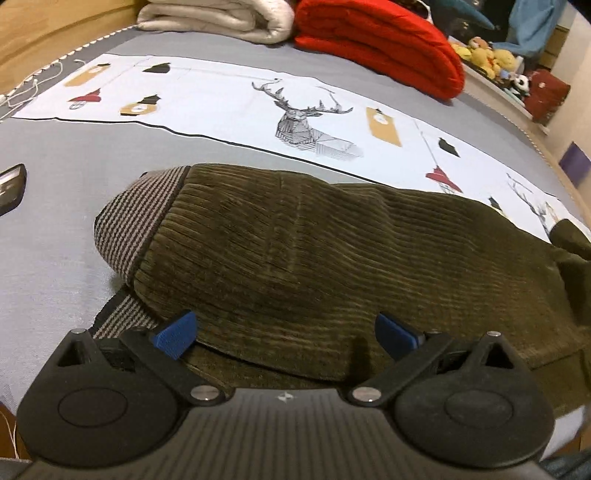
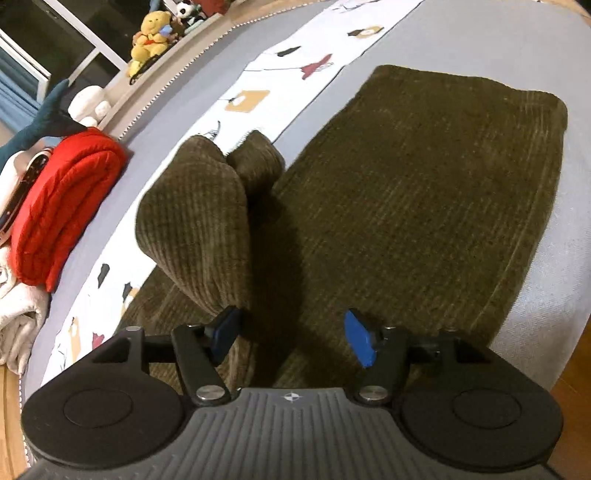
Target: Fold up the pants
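Observation:
Olive corduroy pants (image 1: 314, 251) lie folded on the bed, and their striped waistband lining (image 1: 136, 218) shows at the left end. My left gripper (image 1: 285, 334) hovers just over the near edge of the pants, open, blue pads wide apart with only fabric below. In the right wrist view the pants (image 2: 424, 192) stretch away as a flat folded slab. A raised hump of leg fabric (image 2: 195, 221) stands to the left. My right gripper (image 2: 292, 338) is open above the cloth, and the hump reaches down beside its left pad (image 2: 225, 332); I cannot tell if they touch.
The bed has a grey sheet (image 1: 55, 206) under a white printed cloth (image 1: 229, 99) with a deer. A folded red quilt (image 1: 376, 40) and a white blanket (image 1: 221, 18) lie at the far side. Plush toys (image 2: 153, 33) line a ledge. A dark device (image 1: 11, 184) and a white cable (image 1: 33, 85) lie at the left.

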Demonstrator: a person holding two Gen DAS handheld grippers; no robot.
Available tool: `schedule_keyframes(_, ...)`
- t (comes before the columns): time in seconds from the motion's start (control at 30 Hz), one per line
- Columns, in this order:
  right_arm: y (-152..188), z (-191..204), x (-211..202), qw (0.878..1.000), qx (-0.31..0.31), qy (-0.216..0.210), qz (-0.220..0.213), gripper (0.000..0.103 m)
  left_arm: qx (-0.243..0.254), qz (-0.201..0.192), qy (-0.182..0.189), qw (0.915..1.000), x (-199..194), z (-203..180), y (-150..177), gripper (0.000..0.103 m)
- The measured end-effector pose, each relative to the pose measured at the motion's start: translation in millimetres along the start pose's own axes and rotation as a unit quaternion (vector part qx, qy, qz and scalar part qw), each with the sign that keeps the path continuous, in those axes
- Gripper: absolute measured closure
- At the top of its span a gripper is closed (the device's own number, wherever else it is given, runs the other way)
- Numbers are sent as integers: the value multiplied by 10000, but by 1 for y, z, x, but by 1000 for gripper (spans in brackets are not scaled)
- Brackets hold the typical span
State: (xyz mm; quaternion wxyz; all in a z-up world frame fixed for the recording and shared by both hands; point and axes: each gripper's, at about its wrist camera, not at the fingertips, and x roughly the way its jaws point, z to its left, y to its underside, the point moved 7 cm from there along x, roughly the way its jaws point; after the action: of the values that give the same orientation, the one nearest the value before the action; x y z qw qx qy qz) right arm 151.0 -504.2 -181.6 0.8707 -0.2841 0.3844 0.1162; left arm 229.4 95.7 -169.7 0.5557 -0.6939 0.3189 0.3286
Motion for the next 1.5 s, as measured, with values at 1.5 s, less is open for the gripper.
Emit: schedule_keyframes(1.5,8,10,25,9949,-230,975,-134,29,-125,-136,-183,9997,-11,9,-9,0)
